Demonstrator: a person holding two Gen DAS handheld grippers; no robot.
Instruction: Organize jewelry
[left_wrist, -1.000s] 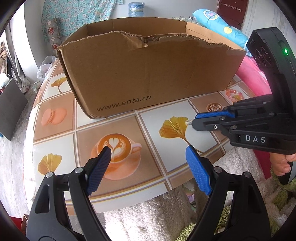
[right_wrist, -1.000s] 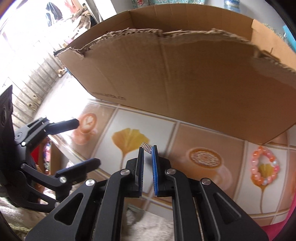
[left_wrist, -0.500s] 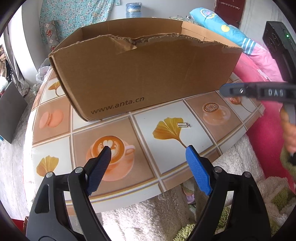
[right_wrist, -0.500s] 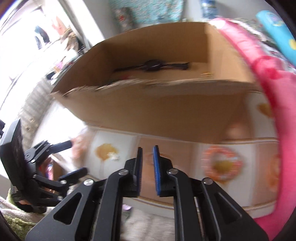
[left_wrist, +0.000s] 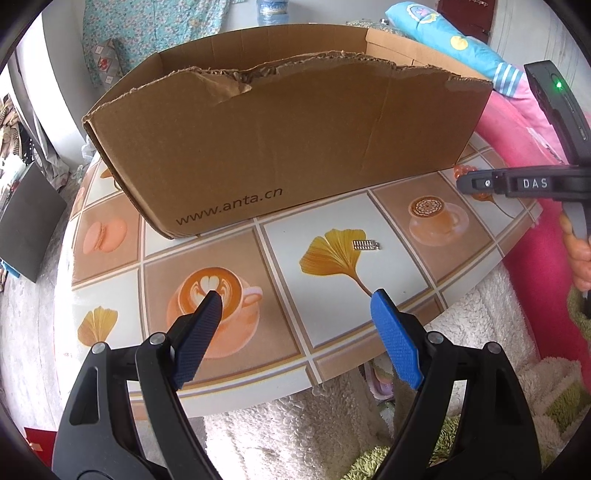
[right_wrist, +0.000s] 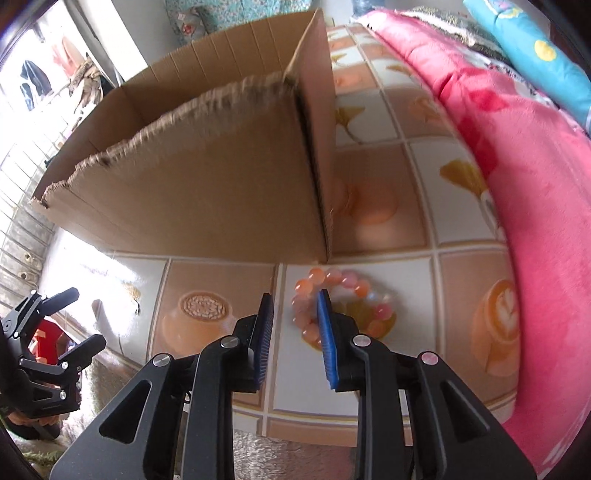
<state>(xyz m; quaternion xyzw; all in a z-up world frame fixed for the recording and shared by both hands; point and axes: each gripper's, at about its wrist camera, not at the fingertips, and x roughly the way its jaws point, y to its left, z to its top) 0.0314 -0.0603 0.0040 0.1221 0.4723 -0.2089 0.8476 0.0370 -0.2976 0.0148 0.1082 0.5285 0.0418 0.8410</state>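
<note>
A small silver jewelry piece (left_wrist: 365, 244) lies alone on a ginkgo-leaf tile in front of the cardboard box (left_wrist: 280, 147). My left gripper (left_wrist: 295, 306) hangs wide open over the table's near edge, short of that piece, with nothing in it. In the right wrist view an orange and pink bead bracelet (right_wrist: 347, 276) lies flat on the table by the box's corner (right_wrist: 317, 177). My right gripper (right_wrist: 293, 299) hovers just above its left side. Its jaws are opening, a narrow gap shows, and the pads press on nothing.
The round table (left_wrist: 258, 391) has a tile-print top with coffee cups and leaves. A pink blanket (right_wrist: 517, 184) bulges along the table's right side. A white fluffy rug (left_wrist: 295, 435) lies below the front edge. The left gripper (right_wrist: 62, 321) shows far left.
My right gripper let go of the small silver piece, which now lies on the leaf tile. It swung right to the bead bracelet, and its jaws parted. The left gripper stayed put.
</note>
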